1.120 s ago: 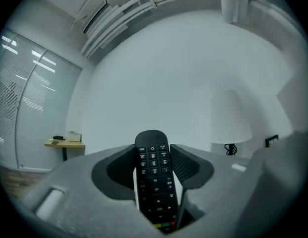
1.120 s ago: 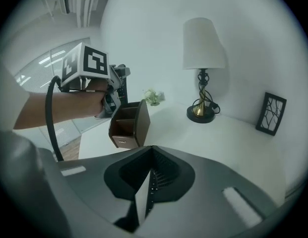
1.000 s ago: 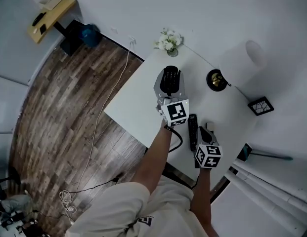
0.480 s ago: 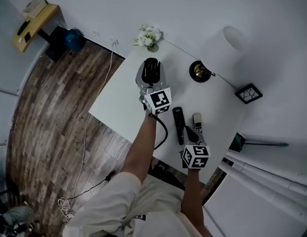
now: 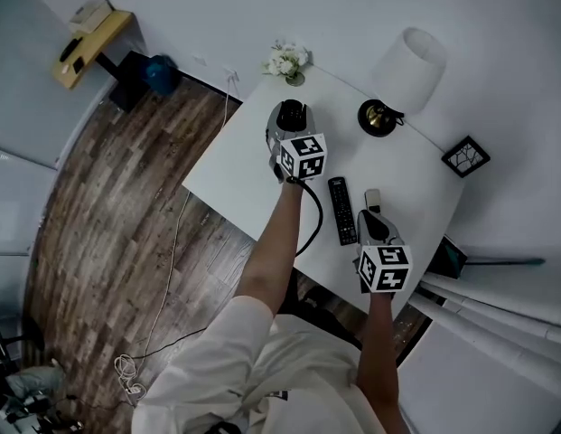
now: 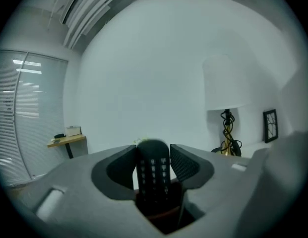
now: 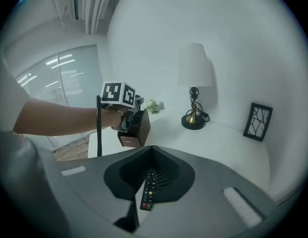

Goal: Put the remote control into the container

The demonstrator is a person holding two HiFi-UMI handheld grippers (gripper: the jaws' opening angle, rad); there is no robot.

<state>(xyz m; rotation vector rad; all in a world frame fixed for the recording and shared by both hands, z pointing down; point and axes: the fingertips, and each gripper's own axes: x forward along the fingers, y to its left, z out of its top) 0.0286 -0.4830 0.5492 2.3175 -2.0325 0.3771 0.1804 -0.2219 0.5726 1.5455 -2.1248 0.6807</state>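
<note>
In the left gripper view a black remote control (image 6: 153,180) stands upright between the pads of my left gripper (image 6: 153,155), which is shut on it. Its lower end reaches into the dark brown container (image 6: 156,222). The head view shows that gripper (image 5: 291,125) at the back left of the white table (image 5: 235,183). The right gripper view shows the container (image 7: 139,127) under the left gripper's marker cube (image 7: 118,94). My right gripper (image 5: 371,217) hangs shut and empty over the table's front right. A second black remote (image 5: 341,211) lies flat on the table beside it, also visible below the shut jaws (image 7: 148,192).
A small silver remote (image 5: 373,199) lies just ahead of the right gripper. A lamp (image 5: 408,61) with a brass base (image 5: 378,117), a vase of flowers (image 5: 287,60) and a small picture frame (image 5: 465,156) stand along the back. A black cable (image 5: 314,220) trails from the left gripper.
My left gripper has sunk with its remote toward the container. My right gripper has lifted and drawn back from the black remote on the table.
</note>
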